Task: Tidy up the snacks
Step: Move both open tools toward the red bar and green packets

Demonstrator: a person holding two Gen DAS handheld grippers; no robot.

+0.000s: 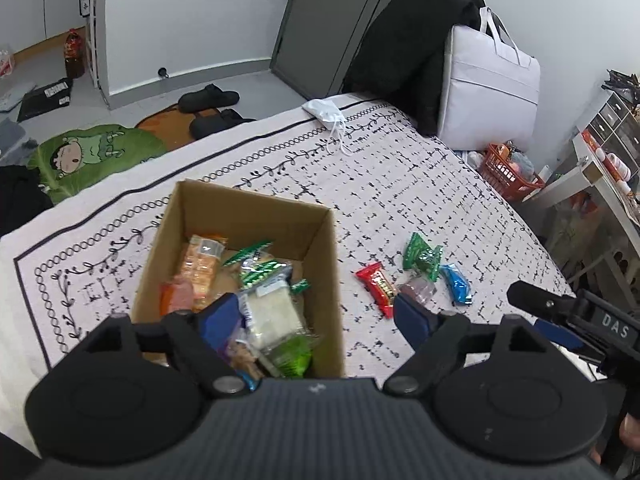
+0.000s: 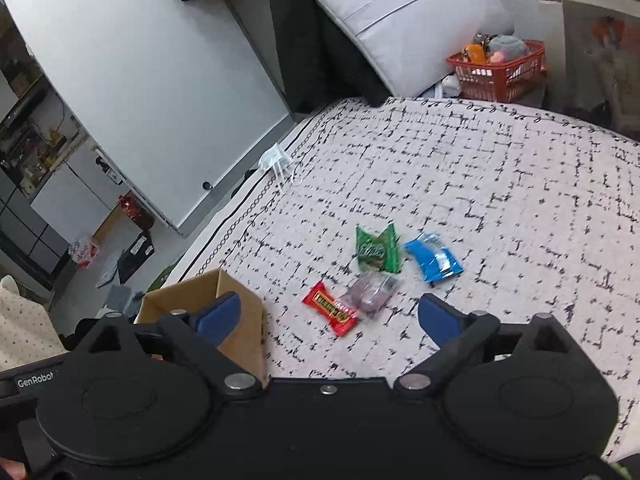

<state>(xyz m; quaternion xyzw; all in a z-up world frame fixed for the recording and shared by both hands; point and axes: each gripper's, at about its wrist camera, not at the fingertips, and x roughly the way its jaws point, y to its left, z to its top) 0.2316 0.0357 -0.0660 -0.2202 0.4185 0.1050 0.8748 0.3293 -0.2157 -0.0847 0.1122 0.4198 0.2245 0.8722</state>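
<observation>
An open cardboard box on the patterned bedspread holds several snack packets, among them an orange cracker pack and a pale packet. My left gripper hovers over the box's right wall, open, with nothing between its blue pads. On the bedspread to the right of the box lie a red bar, a clear purplish packet, a green packet and a blue packet. My right gripper is open just short of the red bar and grips nothing. The box's corner is seen at its left.
The bedspread covers a bed. A white pouch with cords lies near the far edge. A white tote bag and black clothing lean at the head. An orange basket, shelving and slippers stand on the floor around.
</observation>
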